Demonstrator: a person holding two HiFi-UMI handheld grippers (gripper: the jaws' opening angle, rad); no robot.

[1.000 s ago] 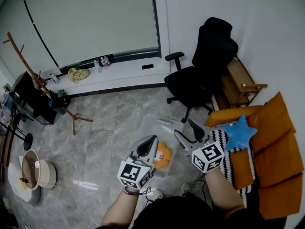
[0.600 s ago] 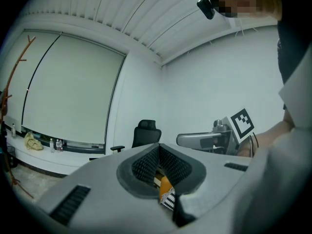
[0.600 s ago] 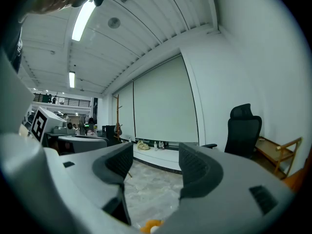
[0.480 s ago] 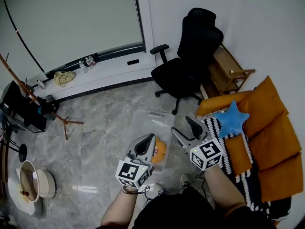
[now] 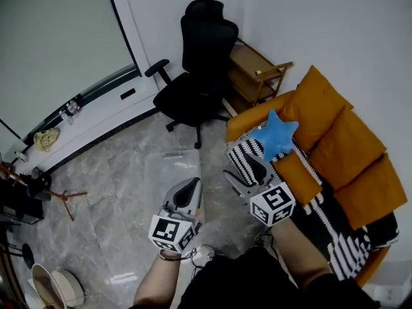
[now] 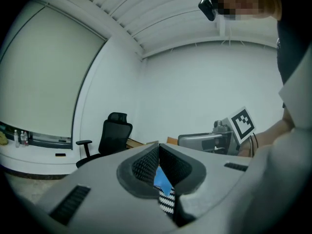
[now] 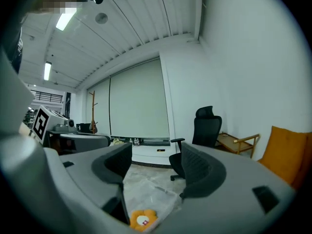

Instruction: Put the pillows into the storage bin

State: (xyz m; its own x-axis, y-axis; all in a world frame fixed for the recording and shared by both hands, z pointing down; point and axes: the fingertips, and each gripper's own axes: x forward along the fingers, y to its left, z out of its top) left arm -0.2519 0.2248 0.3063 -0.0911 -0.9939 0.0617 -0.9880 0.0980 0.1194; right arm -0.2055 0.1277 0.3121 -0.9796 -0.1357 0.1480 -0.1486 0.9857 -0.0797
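The orange sofa (image 5: 347, 131) is filling the right of the head view. A striped blanket (image 5: 243, 153) is spreading over its seat, and the blue star pillow (image 5: 278, 136) is lying on top. The clear storage bin (image 5: 168, 167) is sitting on the floor in front of a black office chair (image 5: 196, 69).

In the head view the left gripper (image 5: 192, 185) is covering the bin's near end, so nothing is showing inside it. The right gripper view is showing an orange pillow (image 7: 142, 220) resting in that end, low down and well beyond the fingers. The left gripper view is catching only a sliver of the star pillow and blanket past its fingers.

The right gripper (image 5: 242, 170) is holding its fingers well apart, having just opened a little further, with nothing between them. The star pillow is lying near their tips, apart from them. The left gripper's fingers are pressing together on nothing.
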